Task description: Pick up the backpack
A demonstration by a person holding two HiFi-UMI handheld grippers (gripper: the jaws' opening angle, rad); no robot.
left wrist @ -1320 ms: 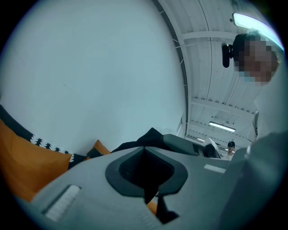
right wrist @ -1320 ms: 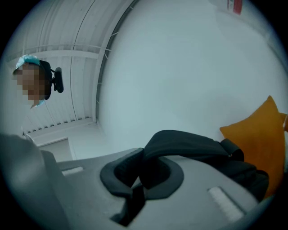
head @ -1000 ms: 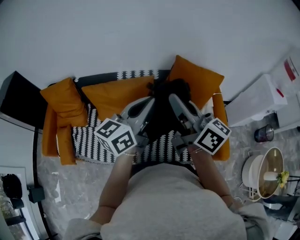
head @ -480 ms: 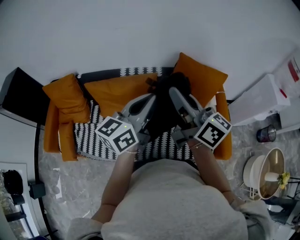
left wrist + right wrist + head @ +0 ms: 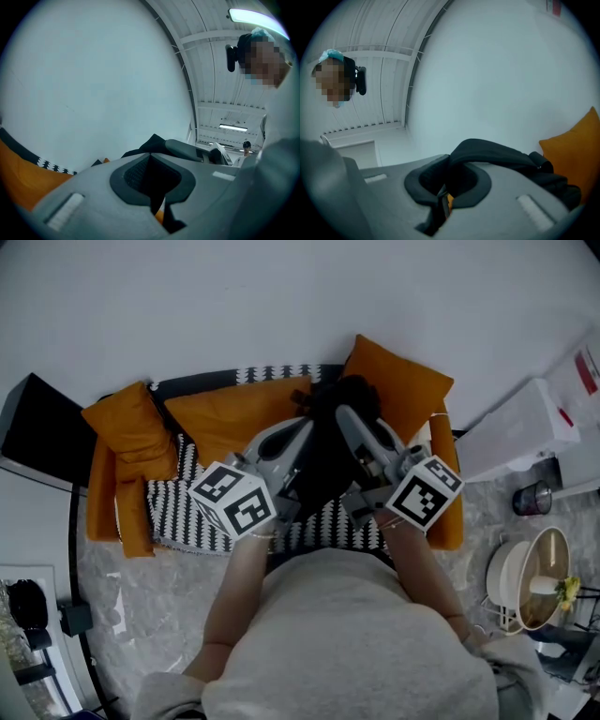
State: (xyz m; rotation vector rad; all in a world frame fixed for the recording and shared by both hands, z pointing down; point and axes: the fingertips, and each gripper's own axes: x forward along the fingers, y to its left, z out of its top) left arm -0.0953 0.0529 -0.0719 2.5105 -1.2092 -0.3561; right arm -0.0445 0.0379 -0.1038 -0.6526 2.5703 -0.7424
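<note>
Backpack strap between right tongs

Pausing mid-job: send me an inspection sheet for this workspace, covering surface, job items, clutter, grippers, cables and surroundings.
Surface: orange sofa with black-and-white throw.
Job's things: black backpack over the seat, held by both grippers.
Clutter: orange cushions on the sofa.
Grippers: left gripper shut on backpack fabric; right gripper shut on a backpack strap.
Cables: thin dark line on the floor at left, perhaps a cable.
Surroundings: pale wall; white bag, glass and pot at right.
</note>
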